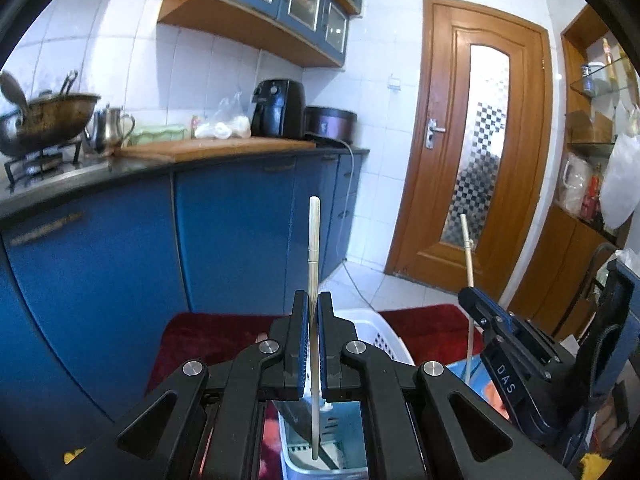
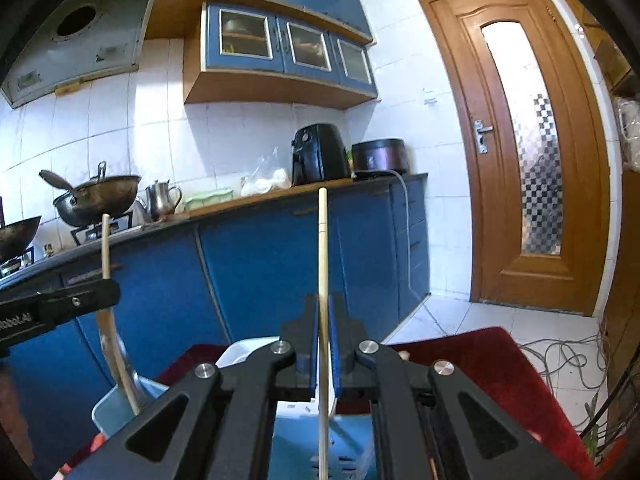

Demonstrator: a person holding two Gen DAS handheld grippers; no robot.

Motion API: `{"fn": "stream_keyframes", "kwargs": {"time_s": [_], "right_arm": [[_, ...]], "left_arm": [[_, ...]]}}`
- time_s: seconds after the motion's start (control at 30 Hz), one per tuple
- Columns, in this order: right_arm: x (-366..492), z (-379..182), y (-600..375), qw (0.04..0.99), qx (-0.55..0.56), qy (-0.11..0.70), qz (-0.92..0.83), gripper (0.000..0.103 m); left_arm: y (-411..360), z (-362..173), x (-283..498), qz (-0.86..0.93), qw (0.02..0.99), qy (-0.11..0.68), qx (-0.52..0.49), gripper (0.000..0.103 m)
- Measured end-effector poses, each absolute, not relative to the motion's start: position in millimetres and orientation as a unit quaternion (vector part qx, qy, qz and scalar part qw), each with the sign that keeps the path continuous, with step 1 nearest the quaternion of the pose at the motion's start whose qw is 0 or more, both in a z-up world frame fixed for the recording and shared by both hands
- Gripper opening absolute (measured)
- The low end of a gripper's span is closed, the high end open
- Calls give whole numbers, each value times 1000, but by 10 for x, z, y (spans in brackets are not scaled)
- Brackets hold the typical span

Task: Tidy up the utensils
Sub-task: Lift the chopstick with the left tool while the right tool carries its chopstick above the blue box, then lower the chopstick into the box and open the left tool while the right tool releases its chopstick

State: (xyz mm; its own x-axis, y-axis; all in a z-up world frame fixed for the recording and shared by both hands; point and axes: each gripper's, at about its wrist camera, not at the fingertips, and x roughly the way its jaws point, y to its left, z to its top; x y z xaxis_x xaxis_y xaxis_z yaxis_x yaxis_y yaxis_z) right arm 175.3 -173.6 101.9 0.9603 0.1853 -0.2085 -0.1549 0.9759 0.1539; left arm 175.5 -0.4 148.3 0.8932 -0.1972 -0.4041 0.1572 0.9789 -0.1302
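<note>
the blue lower cabinets [image 1: 224, 232] under the dark counter [image 1: 120, 166] fill the back of both views, with a wooden door [image 1: 476, 152] to their right. nearer, a red cloth [image 2: 492, 364] covers the surface, and on it stands a white perforated basket [image 1: 382, 338] beside a pale blue utensil holder [image 1: 340, 432]. the left gripper [image 1: 314, 344] has its jaws closed down on a chopstick [image 1: 314, 236]; the stick's long axis runs near upright, its squared top pointing up past the fingers and its thin end reaching down into the holder, next to a dark blade-like piece whose kind i cannot tell. the right gripper [image 2: 323, 344] is likewise pinched tight on a second chopstick [image 2: 322, 240], upright too, lower end down over the blue holder. both sticks stand side by side, apart.
</note>
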Motion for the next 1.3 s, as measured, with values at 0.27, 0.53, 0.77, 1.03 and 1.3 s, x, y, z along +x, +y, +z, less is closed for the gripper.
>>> {"fn": "stream_keyframes", "kwargs": {"time_s": [0.27, 0.53, 0.77, 1.03, 1.3], "right_arm": [[1657, 972, -1722, 985, 51, 130, 96, 6], [1581, 897, -1778, 977, 69, 162, 119, 35], [1425, 983, -1845, 972, 94, 169, 133, 41], [1098, 1164, -1831, 969, 99, 173, 149, 47], [769, 1197, -1763, 960, 102, 202, 163, 48]], "left_arm": [[-58, 1240, 1803, -112, 961, 249, -54, 4], [-121, 1161, 1732, -134, 953, 269, -46, 22], [-103, 1214, 1597, -131, 955, 263, -44, 36], [47, 1300, 1426, -124, 954, 266, -56, 36], [190, 1337, 1129, -113, 952, 277, -58, 37]]}}
